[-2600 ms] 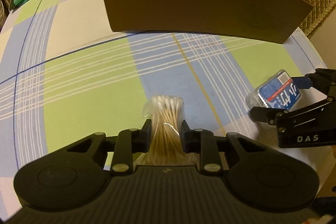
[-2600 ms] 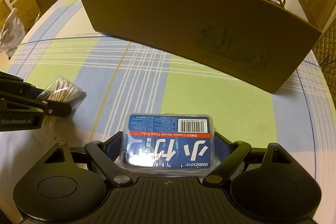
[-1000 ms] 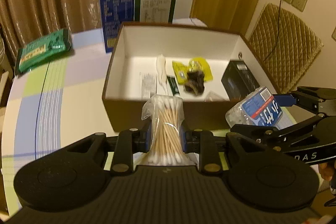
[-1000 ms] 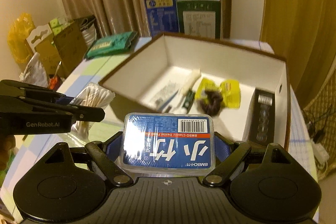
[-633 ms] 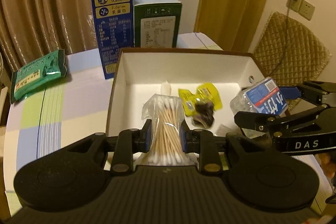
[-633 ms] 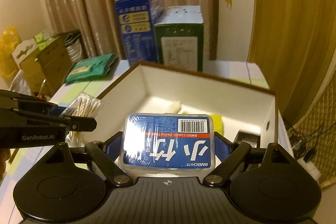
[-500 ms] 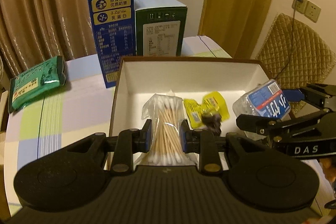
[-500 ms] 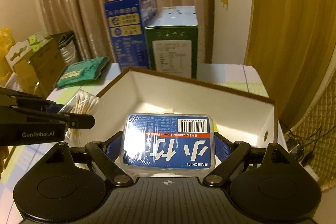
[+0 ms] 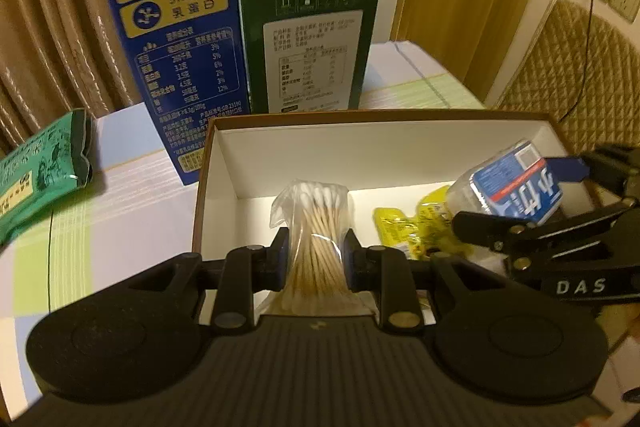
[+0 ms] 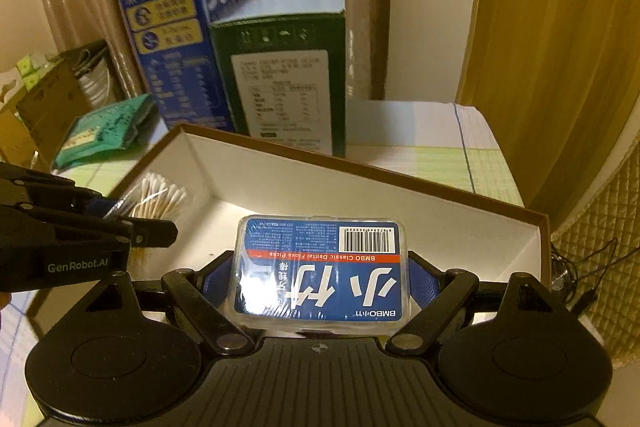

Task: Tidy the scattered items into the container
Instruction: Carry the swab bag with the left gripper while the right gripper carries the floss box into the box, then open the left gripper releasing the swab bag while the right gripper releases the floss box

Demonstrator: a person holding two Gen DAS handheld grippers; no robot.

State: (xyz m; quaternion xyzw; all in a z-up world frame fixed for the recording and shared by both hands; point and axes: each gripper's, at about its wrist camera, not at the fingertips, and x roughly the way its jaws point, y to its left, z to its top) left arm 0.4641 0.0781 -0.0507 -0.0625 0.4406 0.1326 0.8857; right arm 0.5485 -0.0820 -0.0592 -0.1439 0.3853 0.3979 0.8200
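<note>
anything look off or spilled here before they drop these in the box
Nothing stands out. The left gripper holds the bag of cotton swabs upright over the box, and the right gripper holds the floss pick case level above it. The bag looks sealed, nothing spilled, and the yellow packets lie inside.

The floss-pick case (image 10: 322, 269) carries a red band reading "BMBO Classic Dental Floss Picks", seen upside down, with "BMBO小竹" at its lower edge, large white characters 小竹 and a barcode whose digits are too small to read. The left gripper (image 10: 132, 223) bears "GenRobot.AI" on its side; the right gripper (image 9: 516, 211) bears "DAS". The blue carton (image 9: 172, 39) shows "从小喝的奶", "3.2g/100mL" and a nutrition table with figures such as 3%, 5%, 2% and 12% — its side panel in the right wrist view reads 纯牛奶. The green carton (image 9: 312, 55) has a white printed table, illegible.
</note>
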